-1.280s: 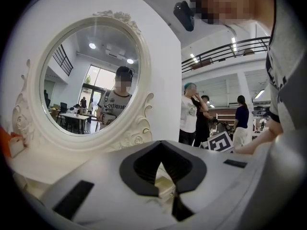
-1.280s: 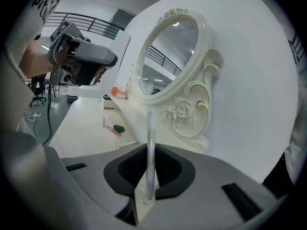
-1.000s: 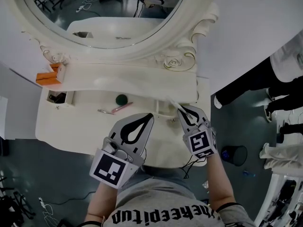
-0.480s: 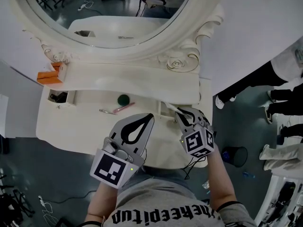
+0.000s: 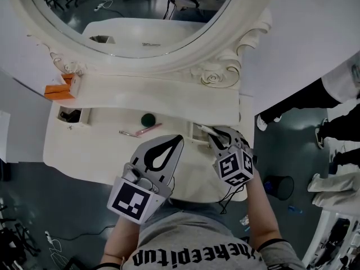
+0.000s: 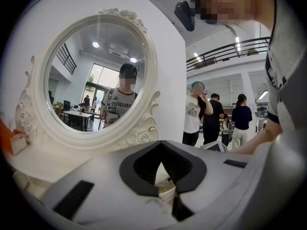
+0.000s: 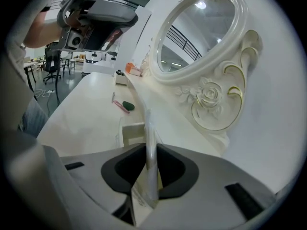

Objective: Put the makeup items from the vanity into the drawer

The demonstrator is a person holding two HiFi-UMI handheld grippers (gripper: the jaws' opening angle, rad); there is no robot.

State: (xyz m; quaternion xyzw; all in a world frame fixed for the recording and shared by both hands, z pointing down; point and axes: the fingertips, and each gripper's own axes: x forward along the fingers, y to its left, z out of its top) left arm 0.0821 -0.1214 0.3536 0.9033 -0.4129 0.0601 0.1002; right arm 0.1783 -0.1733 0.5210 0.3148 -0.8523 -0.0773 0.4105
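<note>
My right gripper (image 5: 216,138) has a slim white stick (image 7: 149,143) between its jaws, which are opening; the pads still touch the stick. The stick's far end reaches over the small open drawer (image 5: 197,133) at the right of the vanity top (image 5: 101,151). A dark green round item (image 5: 148,118), a pink pencil (image 5: 147,129) and a small metal piece (image 5: 126,133) lie on the top, left of that drawer. My left gripper (image 5: 179,138) hovers near the front edge, shut and holding nothing.
An oval mirror (image 5: 129,16) in a carved frame backs the vanity. An orange box (image 5: 57,92) sits on the left shelf above a second open drawer (image 5: 70,116). People stand on the floor at the right (image 5: 337,100), near a black bin (image 5: 278,183).
My right gripper has shifted a little left and tilted, bringing the stick's far end over the open drawer. My left gripper has stayed put.
</note>
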